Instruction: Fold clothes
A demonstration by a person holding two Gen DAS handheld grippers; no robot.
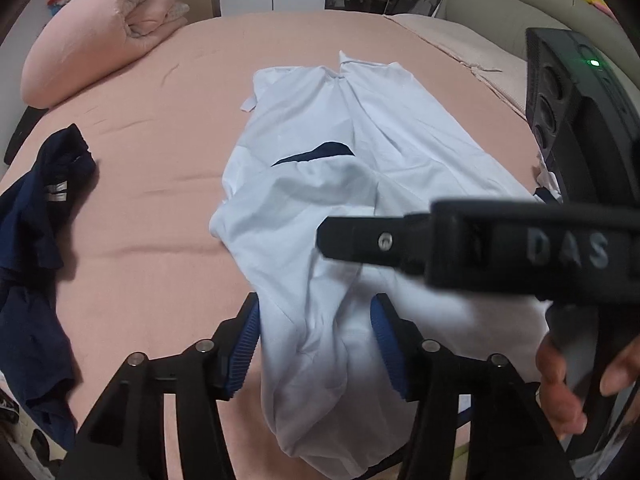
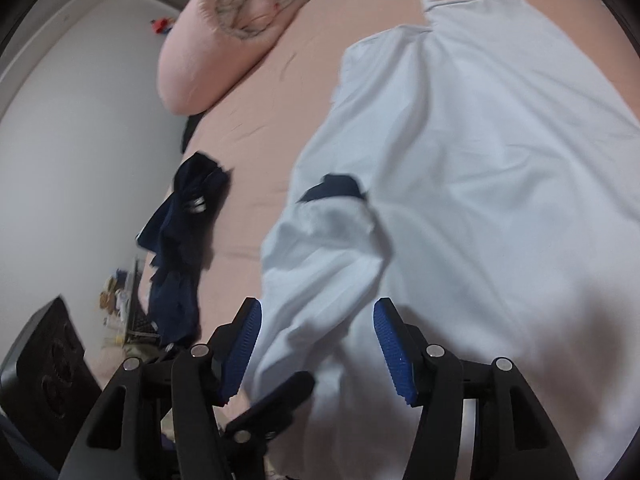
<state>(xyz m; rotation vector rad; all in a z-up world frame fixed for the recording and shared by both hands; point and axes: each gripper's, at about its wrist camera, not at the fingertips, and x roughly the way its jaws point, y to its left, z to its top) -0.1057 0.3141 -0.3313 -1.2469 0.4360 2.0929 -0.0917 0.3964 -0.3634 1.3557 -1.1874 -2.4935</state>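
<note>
Pink bedding covers a wide bed (image 1: pixel 160 184), seen from above its near edge. At far left, a rolled pink quilt (image 1: pixel 100 32) is propped near the headboard end, and a crumpled navy garment (image 1: pixel 36 240) is spread along the left edge. In the middle, a pale blue shirt (image 1: pixel 340 140) is laid lengthwise, its near end bunched between the blue-padded fingers of the left gripper (image 1: pixel 316 344), whose jaws are held apart around the cloth. To the right, the right gripper (image 2: pixel 318 344) is seen with jaws likewise spread over the shirt's folded sleeve (image 2: pixel 320 264). A hand (image 1: pixel 576 384) is visible at far right.
</note>
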